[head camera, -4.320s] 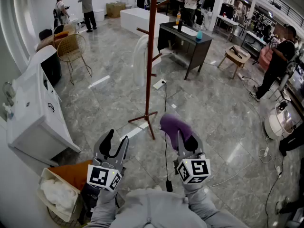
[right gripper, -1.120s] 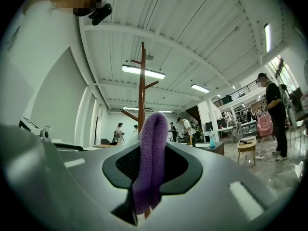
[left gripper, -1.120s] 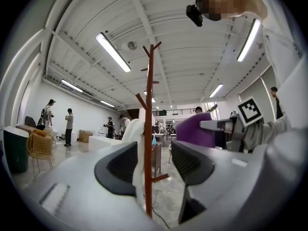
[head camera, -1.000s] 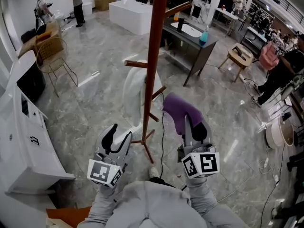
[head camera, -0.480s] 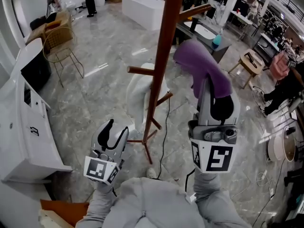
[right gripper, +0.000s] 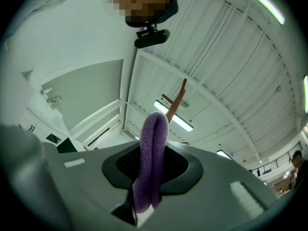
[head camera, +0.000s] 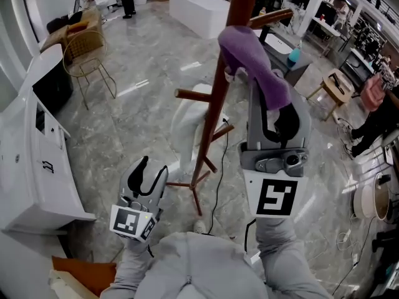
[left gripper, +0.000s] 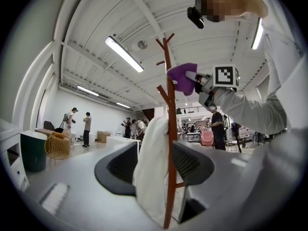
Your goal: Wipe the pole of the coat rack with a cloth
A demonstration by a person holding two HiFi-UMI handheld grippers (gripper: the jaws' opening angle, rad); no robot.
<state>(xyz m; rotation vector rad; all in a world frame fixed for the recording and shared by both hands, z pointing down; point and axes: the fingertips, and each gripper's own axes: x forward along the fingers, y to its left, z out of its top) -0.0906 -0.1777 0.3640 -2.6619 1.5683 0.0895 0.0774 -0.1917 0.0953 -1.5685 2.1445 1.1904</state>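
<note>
The coat rack's red-brown pole [head camera: 215, 104] rises from its feet on the marble floor up past the top of the head view. My right gripper [head camera: 260, 83] is raised high and shut on a purple cloth [head camera: 250, 53], whose folded end lies against the pole's right side by a peg. In the right gripper view the cloth [right gripper: 151, 158] stands between the jaws with the pole's top [right gripper: 177, 102] behind it. My left gripper [head camera: 151, 169] hangs low and open, apart from the pole. Its own view shows the pole [left gripper: 168, 129] and the cloth [left gripper: 183, 78] farther off.
A white garment [head camera: 187, 120] hangs on the rack's far side. A white cabinet [head camera: 31, 148] stands at left and a wire chair [head camera: 84, 52] behind it. A dark desk [head camera: 282, 58], a wooden stool [head camera: 336, 86] and a floor cable [head camera: 215, 185] are at right. People stand far back.
I have come close to the rack. My right gripper has risen from waist height with the purple cloth, which now lies on the pole. The left gripper has hardly moved.
</note>
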